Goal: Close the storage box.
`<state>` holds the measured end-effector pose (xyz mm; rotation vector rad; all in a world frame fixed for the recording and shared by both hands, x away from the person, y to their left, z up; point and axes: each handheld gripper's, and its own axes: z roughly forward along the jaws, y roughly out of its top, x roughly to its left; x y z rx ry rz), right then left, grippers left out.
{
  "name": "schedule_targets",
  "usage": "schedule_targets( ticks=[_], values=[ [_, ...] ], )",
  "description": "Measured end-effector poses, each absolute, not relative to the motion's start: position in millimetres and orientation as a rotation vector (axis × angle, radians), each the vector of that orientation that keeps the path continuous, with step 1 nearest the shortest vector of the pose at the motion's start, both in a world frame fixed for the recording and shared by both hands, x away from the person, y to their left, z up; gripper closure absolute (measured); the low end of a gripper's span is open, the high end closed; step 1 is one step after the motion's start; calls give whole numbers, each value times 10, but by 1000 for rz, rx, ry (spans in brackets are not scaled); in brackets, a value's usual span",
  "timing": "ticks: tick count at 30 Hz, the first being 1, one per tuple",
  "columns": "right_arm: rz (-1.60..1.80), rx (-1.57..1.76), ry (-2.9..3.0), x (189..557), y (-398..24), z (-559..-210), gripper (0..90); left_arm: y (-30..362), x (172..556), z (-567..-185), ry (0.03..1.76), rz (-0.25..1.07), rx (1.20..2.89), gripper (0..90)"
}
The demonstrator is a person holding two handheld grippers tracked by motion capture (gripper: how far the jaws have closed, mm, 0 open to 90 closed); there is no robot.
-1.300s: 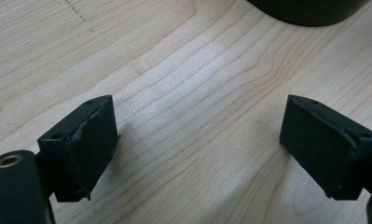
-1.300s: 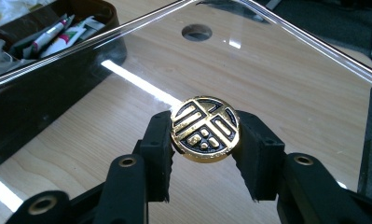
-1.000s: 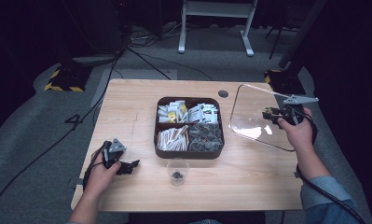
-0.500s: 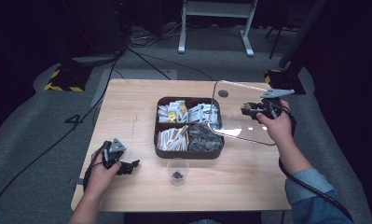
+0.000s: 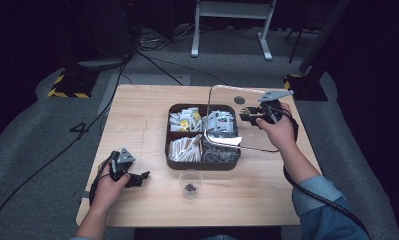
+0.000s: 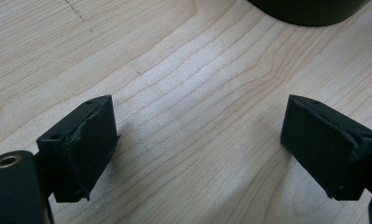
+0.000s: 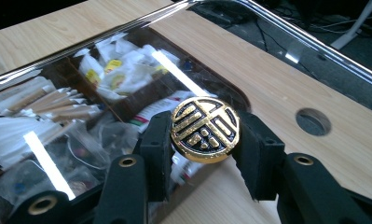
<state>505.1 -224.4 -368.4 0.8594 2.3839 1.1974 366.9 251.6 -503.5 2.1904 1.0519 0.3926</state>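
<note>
A clear lid [image 5: 226, 139] with a round gold-and-black knob [image 7: 204, 129] hangs tilted over the right half of the dark compartment box [image 5: 203, 165]. My right gripper [image 5: 247, 116] is shut on that knob, one black pad on each side [image 7: 206, 135]. Through the lid I see white packets and paper-wrapped sticks in the box's compartments [image 7: 58, 107]. My left gripper [image 5: 139, 178] rests low at the table's front left, open, with bare wood between its jaws [image 6: 200, 140] and the box's dark corner [image 6: 309, 11] ahead.
A small clear cup [image 5: 190, 182] with something dark in its bottom stands just in front of the box. The wooden table [image 5: 137, 115] has a round cable hole [image 7: 313, 122] near its far right. Dark floor, cables and a stand's legs lie beyond.
My right gripper has carried the lid leftward from the table's right side until it is partly over the box. The left hand has stayed put.
</note>
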Motion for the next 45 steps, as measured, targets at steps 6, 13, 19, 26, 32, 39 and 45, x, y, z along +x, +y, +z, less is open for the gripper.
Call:
schedule_targets(
  ticks=[6,13,19,26,32,39,45],
  values=[
    [1201,839,2408,5048,-1987,-3659,587,2516,3671,-5036,1050,390,2191,110],
    [1206,813,2418,5050,-1753,-3648,587,2507,3686,-5041,1049,385,2191,97],
    [1199,788,2439,5056,-1577,-3673,586,2505,3683,-5042,1053,385,2188,96],
    [1234,772,2453,5073,-1385,-3732,587,2506,3681,-5040,1052,389,2191,97],
    [1216,760,2486,5107,-1225,-3862,587,2504,3687,-5042,1050,383,2190,94],
    [1200,765,2519,5158,-1105,-4060,586,2504,3687,-5044,1050,384,2188,93],
    [1188,774,2531,5174,-1062,-4170,586,2505,3687,-5042,1050,383,2190,93]
  ],
)
